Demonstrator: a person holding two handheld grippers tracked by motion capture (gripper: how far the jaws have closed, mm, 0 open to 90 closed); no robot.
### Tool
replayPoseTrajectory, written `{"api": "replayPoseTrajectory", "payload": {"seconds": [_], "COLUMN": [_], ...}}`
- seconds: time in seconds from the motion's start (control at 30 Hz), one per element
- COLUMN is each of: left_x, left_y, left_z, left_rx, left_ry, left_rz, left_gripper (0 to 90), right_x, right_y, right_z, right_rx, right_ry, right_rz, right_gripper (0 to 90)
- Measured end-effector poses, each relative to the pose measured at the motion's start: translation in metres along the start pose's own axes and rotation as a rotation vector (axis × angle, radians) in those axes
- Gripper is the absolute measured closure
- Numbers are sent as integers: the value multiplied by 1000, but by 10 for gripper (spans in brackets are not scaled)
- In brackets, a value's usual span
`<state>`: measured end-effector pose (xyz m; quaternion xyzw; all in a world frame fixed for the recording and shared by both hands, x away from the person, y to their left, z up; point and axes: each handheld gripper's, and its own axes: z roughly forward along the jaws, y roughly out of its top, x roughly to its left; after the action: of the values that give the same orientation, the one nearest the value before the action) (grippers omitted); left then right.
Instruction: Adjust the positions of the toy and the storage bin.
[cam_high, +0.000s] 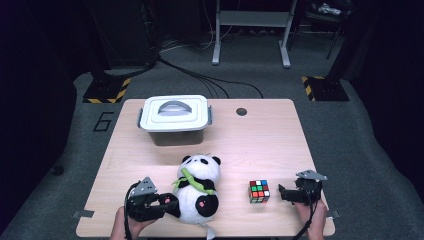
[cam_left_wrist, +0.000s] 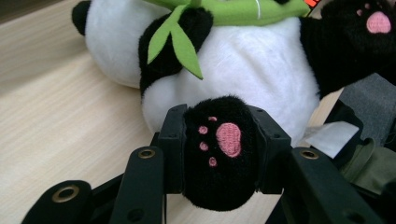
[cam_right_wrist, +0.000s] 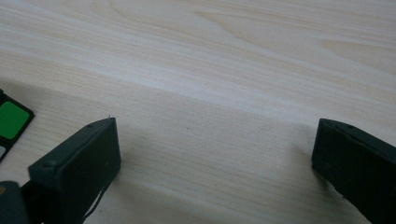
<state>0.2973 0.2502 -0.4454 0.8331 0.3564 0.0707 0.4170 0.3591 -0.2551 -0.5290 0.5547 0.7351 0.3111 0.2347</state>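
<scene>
My left gripper (cam_high: 167, 202) sits at the near left of the pale wood-grain table (cam_high: 260, 145), its two black jaws clamped on one black foot of the black-and-white plush panda (cam_high: 199, 187). No earlier frame is at hand, so I describe only the grip as it stands. In the left gripper view the left gripper (cam_left_wrist: 219, 149) has a pad pressed flat against each side of the foot, whose sole carries a pink embroidered paw print and faces the camera. The plush panda (cam_left_wrist: 243, 74) fills the space beyond, with a white belly, a black arm and a green felt bamboo sprig (cam_left_wrist: 180, 39) lying across its chest.

The panda lies on its back near the middle of the table's near half, head pointing away from me toward the white lidded plastic storage box with a grey handle (cam_high: 174, 117), which stands well apart at the far left. I see a white fabric label trailing from the panda's base at the table's near edge.

My right gripper (cam_high: 284, 194) rests at the near right of the table, jaws pointing left toward the multicoloured puzzle cube (cam_high: 259, 191), just beside it and not touching. In the right gripper view the right gripper (cam_right_wrist: 215, 158) has its jaws spread wide with bare wood between them, and one green tile of the puzzle cube (cam_right_wrist: 11, 120) shows at the left edge.
</scene>
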Motion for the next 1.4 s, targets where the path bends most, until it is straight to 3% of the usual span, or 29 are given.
{"api": "replayPoseTrajectory", "payload": {"seconds": [0.1,0.33,0.57,0.93,1.0,1.1,1.2,1.4], "left_x": [8,26,31,48,46,42,33,23], "left_y": [3,5,7,17,15,14,9,-4], "left_z": [-4,-7,-7,-12,-12,-12,-13,-17], "left_rx": [20,24,22,63,53,38,3,-34], "left_ry": [-14,-15,-1,15,26,44,65,117], "left_rz": [14,-15,-15,-2,-19,-32,-73,-154], "left_gripper": [617,591,592,583,538,396,298,273], "right_x": [0,0,0,0,0,0,0,0], "right_y": [0,0,0,0,0,0,0,0], "right_z": [0,0,0,0,0,0,0,0], "right_rx": [1,1,0,0,0,0,0,0], "right_ry": [0,0,0,0,0,0,0,0], "right_rz": [-1,-2,-1,-1,-1,-1,-1,-1], "right_gripper": [3,3,3,3,3,3,3,3]}}
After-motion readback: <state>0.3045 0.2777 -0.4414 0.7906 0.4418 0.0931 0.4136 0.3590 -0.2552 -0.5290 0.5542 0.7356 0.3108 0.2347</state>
